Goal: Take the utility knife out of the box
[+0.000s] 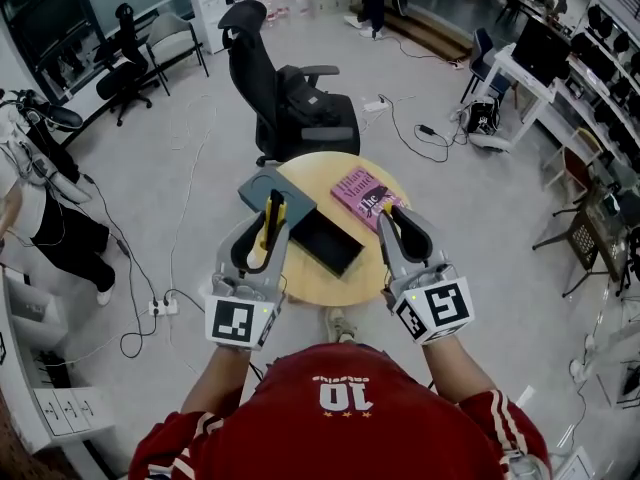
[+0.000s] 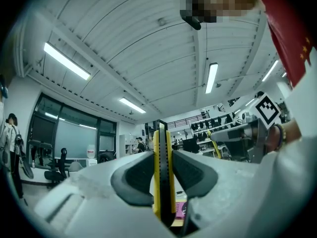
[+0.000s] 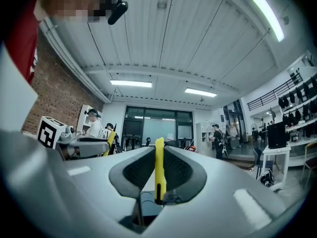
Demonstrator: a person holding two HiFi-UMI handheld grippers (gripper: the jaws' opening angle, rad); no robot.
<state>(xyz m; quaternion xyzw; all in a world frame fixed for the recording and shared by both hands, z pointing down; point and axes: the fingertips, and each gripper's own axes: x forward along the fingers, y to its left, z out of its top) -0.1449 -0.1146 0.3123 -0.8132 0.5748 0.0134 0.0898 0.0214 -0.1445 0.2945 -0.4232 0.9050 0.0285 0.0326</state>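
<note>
Utility knife (image 2: 163, 172) — yellow, black-striped, upright

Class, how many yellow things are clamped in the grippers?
2. A yellow-and-black utility knife in the left gripper; a thinner yellow strip in the right gripper. Their lower ends are hidden between the jaws.

Covering the near left corner of the flat black open box (image 1: 332, 243) with the left gripper (image 1: 268, 230); burying the lower end of the yellow-and-black utility knife (image 1: 274, 204) between its jaws. Overlapping the near edge of the pink printed book (image 1: 360, 188) with the right gripper (image 1: 400, 218); pinching a thin yellow strip (image 3: 159, 162), too slim for identifying. Rendering the distant standing person (image 3: 218, 139) too small for detail.
</note>
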